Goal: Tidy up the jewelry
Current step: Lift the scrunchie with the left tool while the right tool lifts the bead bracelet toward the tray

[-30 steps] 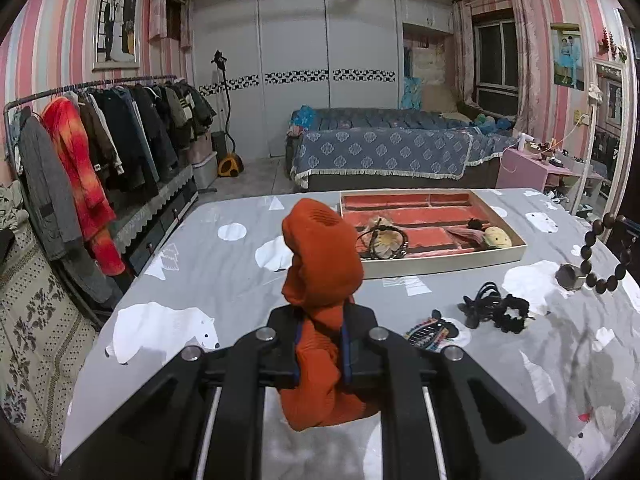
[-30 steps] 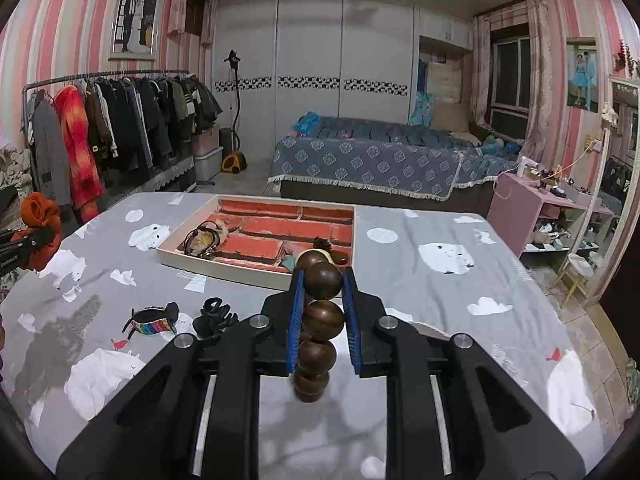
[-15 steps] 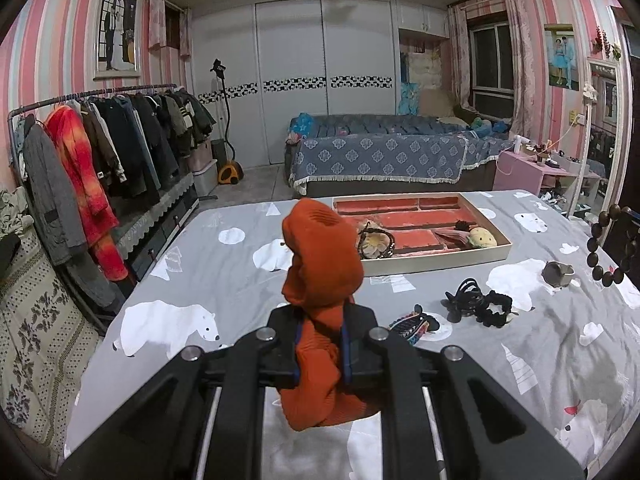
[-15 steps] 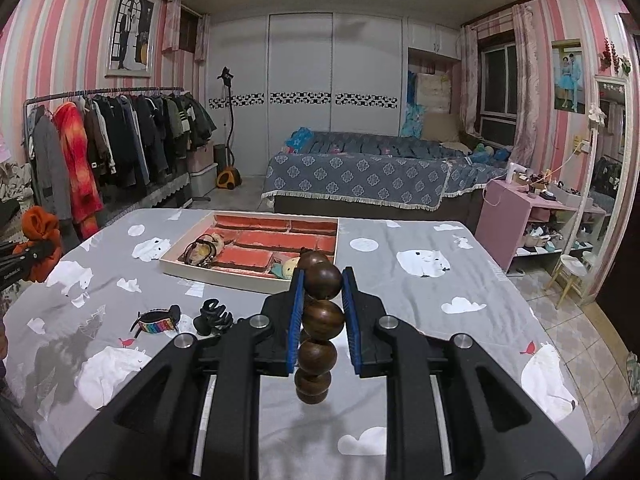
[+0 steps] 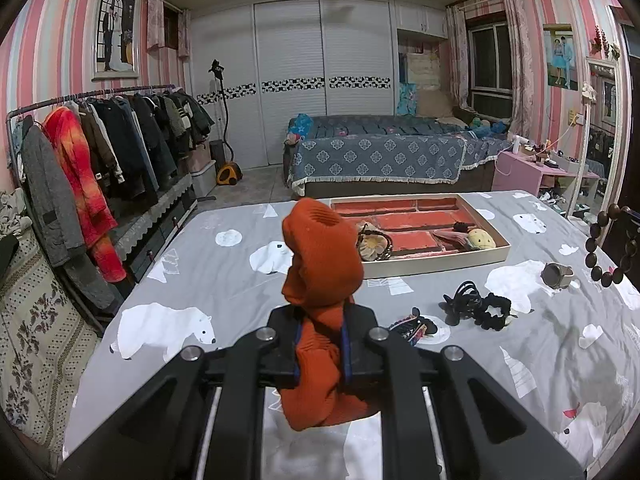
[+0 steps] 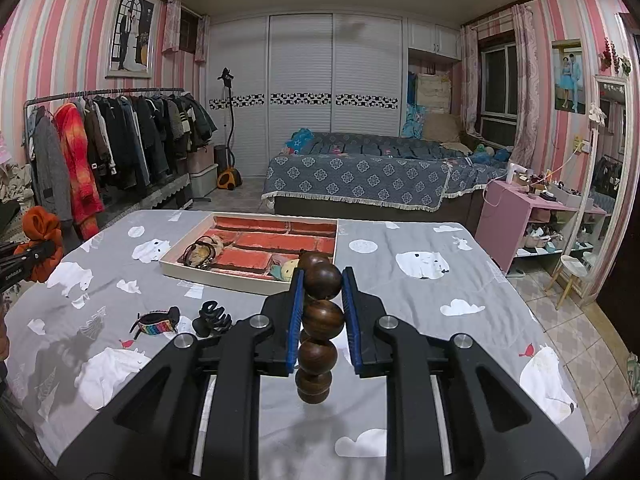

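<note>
My left gripper [image 5: 322, 320] is shut on an orange knitted scrunchie [image 5: 320, 256], held above the grey bear-print bedspread [image 5: 224, 280]. My right gripper [image 6: 322, 280] is shut on a dark wooden bead bracelet [image 6: 322, 320], whose beads hang below the blue pads [image 6: 294, 312]. The same bracelet [image 5: 608, 272] shows at the right edge of the left wrist view. Ahead lies a cream tray [image 6: 224, 276] with red compartments; it holds a flower bracelet [image 5: 374, 242] and a yellow plush piece [image 5: 480, 238]. In the right wrist view the orange scrunchie [image 6: 40, 228] shows at far left.
On the bedspread in front of the tray lie a black claw clip [image 5: 464, 300], a black scrunchie [image 5: 496, 312], a rainbow hair clip [image 5: 412, 326] and a small metal cup [image 5: 556, 276]. A clothes rack [image 5: 100, 152] stands to the left, a pink side table [image 6: 532, 220] to the right.
The right gripper drew back and up a little from the tray, bracelet still clamped, then held still. The left view shifted slightly early on. Both grips are unchanged.
</note>
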Demonstrator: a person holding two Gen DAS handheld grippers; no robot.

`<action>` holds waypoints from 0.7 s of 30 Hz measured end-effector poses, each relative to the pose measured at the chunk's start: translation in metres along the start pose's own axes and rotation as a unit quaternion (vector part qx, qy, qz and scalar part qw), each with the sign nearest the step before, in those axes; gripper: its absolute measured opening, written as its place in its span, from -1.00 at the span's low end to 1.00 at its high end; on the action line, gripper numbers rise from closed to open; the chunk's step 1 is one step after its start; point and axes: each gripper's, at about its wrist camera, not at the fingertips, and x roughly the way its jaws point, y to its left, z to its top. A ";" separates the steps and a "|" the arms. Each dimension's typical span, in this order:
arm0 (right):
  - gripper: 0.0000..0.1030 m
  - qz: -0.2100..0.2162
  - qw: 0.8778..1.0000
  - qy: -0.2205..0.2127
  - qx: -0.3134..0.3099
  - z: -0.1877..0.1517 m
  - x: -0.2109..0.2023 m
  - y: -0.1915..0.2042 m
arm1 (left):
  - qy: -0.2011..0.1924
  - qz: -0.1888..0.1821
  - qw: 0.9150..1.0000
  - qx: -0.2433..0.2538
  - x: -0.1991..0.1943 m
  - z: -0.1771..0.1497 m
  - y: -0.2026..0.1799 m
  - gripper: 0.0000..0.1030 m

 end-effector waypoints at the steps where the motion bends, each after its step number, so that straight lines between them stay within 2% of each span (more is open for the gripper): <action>1: -0.61 0.001 1.000 0.001 0.001 0.000 0.000 0.000 | -0.001 0.001 1.000 0.000 0.000 0.000 0.000 -0.73; 21: -0.61 -0.003 1.000 0.005 0.002 0.013 0.015 -0.005 | -0.003 -0.015 1.000 0.001 0.026 0.012 -0.005 -0.73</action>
